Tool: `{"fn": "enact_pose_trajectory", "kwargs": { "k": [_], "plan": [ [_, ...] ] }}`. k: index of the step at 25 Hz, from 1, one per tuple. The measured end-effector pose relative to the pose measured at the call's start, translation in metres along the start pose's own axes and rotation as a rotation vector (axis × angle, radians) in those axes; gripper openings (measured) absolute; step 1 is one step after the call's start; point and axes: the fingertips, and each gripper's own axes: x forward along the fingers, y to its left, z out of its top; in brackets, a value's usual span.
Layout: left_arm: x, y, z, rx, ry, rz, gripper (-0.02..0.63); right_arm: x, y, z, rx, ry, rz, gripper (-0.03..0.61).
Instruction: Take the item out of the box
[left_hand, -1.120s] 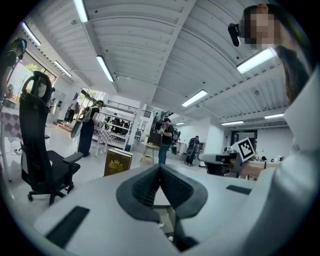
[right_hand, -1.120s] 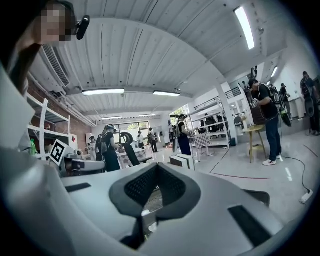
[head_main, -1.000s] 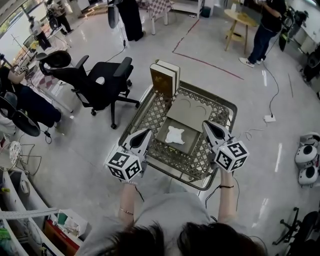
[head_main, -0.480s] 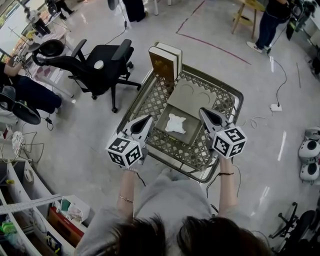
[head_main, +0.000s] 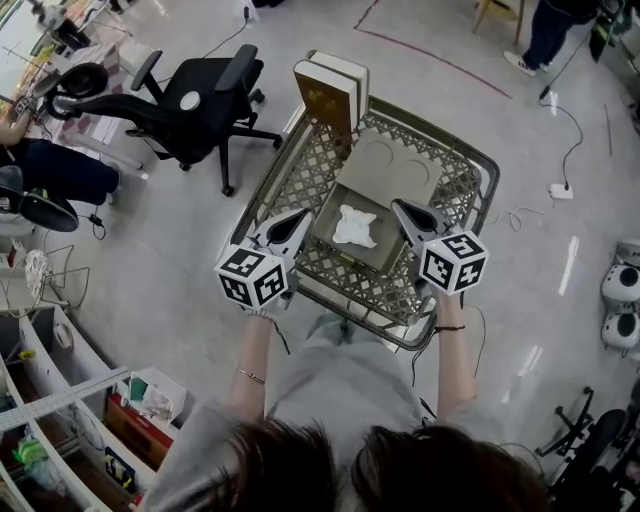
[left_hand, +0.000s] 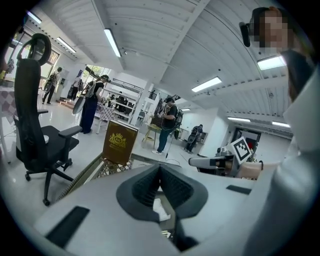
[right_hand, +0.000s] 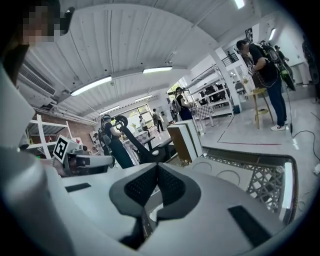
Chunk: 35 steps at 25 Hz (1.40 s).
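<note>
One brown box (head_main: 322, 92), gold crest (left_hand: 118, 141) illegible, behind the open box (head_main: 372, 250)

the person's white plastic left gripper (head_main: 297, 218), with black ribbed pads and a black-and-white marker cube at its rear, is held out ahead on a bare left forearm (head_main: 254, 352), pointing forward and a little down. its jaws are pressed together with nothing gripped. the matching white right gripper (head_main: 402, 210) sits level with it on the right forearm (head_main: 449, 352), angled inward, its jaws likewise closed and empty. the two tips are well apart.
</note>
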Motion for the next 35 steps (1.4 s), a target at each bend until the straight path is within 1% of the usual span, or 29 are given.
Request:
{"fn": "enact_pose_trajectory", "kwargs": {
  "k": [4,10,15,20,23,28,29,31,33,35],
  "plan": [
    [0.010,0.009,-0.016,-0.023,0.042,-0.008,0.017,0.017,-0.003,-0.025,0.048,0.061,0.018,0.021],
    [0.024,0.019,-0.042,-0.056,0.095,-0.021,0.017,0.037,-0.010,-0.054,0.085,0.141,0.021,0.021],
    [0.036,0.026,-0.059,-0.084,0.127,-0.030,0.017,0.049,-0.021,-0.080,0.117,0.213,-0.010,0.021],
    [0.045,0.031,-0.076,-0.122,0.156,-0.034,0.017,0.056,-0.027,-0.103,0.188,0.269,-0.025,0.023],
    [0.050,0.033,-0.083,-0.139,0.165,-0.036,0.017,0.059,-0.031,-0.114,0.226,0.292,-0.035,0.023],
    [0.054,0.037,-0.094,-0.182,0.176,-0.035,0.017,0.066,-0.035,-0.128,0.300,0.299,-0.030,0.026],
    [0.055,0.037,-0.095,-0.187,0.178,-0.034,0.017,0.067,-0.035,-0.131,0.306,0.306,-0.033,0.037],
    [0.056,0.039,-0.098,-0.193,0.183,-0.033,0.017,0.070,-0.034,-0.137,0.325,0.319,-0.030,0.085],
    [0.057,0.040,-0.101,-0.198,0.187,-0.032,0.017,0.072,-0.033,-0.142,0.340,0.332,-0.031,0.095],
    [0.059,0.040,-0.104,-0.203,0.191,-0.032,0.017,0.074,-0.035,-0.147,0.350,0.342,-0.049,0.128]
  ]
}}
